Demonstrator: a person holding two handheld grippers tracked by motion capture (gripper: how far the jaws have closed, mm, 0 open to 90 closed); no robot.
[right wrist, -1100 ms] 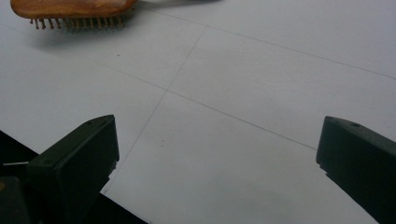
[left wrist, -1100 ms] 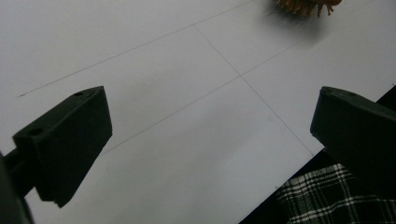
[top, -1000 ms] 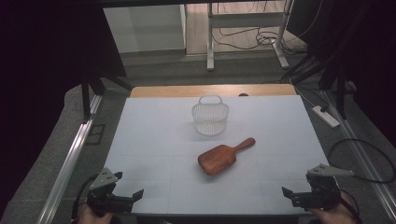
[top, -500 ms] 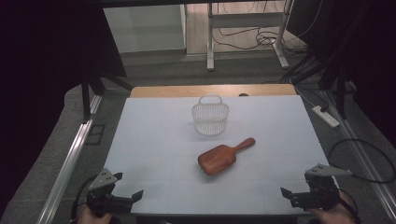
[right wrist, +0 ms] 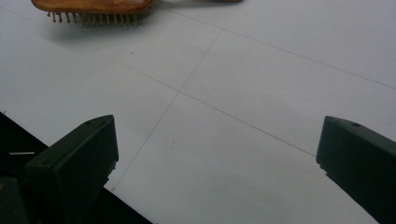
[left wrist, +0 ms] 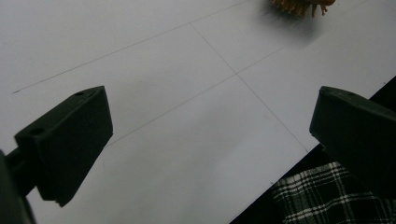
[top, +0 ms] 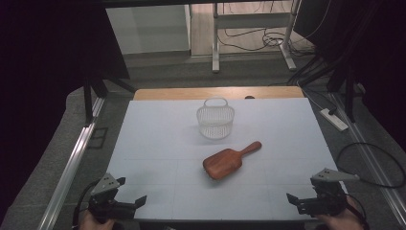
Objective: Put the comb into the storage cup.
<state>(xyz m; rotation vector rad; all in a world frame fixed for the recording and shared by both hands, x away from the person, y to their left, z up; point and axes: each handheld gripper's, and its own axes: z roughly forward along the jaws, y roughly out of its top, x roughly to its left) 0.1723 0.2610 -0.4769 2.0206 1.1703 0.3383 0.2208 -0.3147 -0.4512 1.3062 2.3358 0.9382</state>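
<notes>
A wooden hairbrush [top: 229, 161] lies bristles down in the middle of the white table [top: 158, 143], its handle pointing to the far right. Behind it stands a white wire basket [top: 215, 120] with a handle. My left gripper [top: 130, 190] hovers open at the near left corner, holding nothing. Open too and holding nothing, my right gripper [top: 302, 189] is at the near right corner. In the left gripper view the open left gripper [left wrist: 210, 126] faces the brush's bristles [left wrist: 299, 5] far off. In the right gripper view the right gripper [right wrist: 217, 149] faces the hairbrush [right wrist: 93, 7] at top left.
A wooden strip [top: 215, 92] borders the table's far edge. Metal rails [top: 72, 163] run along both sides. A power strip [top: 334, 119] and cables lie on the floor to the right. Plaid cloth [left wrist: 327, 200] shows below the table's near edge.
The right gripper has edged slightly to the left. The brush, the basket and the left gripper have stayed where they were.
</notes>
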